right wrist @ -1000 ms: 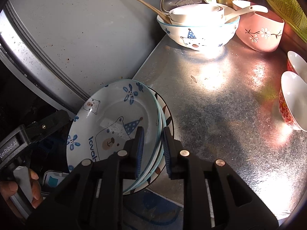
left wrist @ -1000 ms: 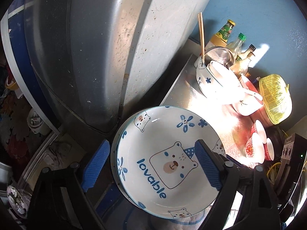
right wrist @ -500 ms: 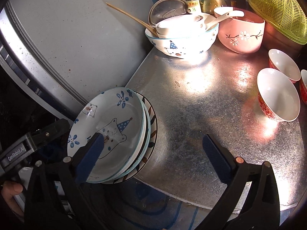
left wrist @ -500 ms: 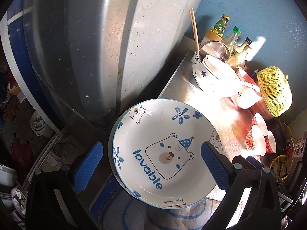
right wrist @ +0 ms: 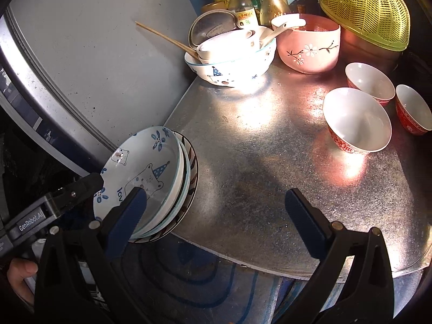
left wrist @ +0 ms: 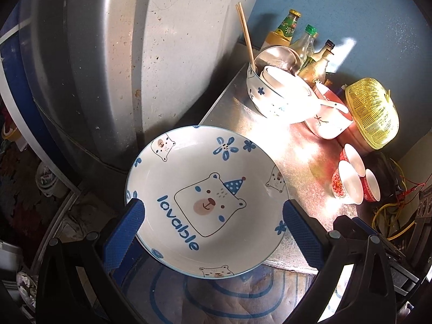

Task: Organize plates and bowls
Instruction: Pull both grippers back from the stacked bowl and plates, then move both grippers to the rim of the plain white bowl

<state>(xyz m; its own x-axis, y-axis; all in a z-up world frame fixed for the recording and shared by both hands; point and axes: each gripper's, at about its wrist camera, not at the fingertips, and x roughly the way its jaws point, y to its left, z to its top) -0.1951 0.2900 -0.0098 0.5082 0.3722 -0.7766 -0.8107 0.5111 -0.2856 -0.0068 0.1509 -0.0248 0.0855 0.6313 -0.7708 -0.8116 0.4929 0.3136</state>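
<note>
Plate stack [right wrist: 162, 178], bear plate [left wrist: 208, 205] uppermost, sat at the near left corner of the counter [right wrist: 270, 178], overhanging its edge, prob. to offer a rim to grasp. R gripper [right wrist: 216, 210] had just opened fully, nothing between its jaws; L gripper [left wrist: 213, 232] gaped wide around the stack w/o contact. Red bowls [right wrist: 356, 118] stood well right of the stack, unsorted.

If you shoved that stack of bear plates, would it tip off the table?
Probably. The plate stack overhangs the table edge, so a nudge outward could tip it. It looks like glazed ceramic: likely stiff, slippery and breakable.
</note>
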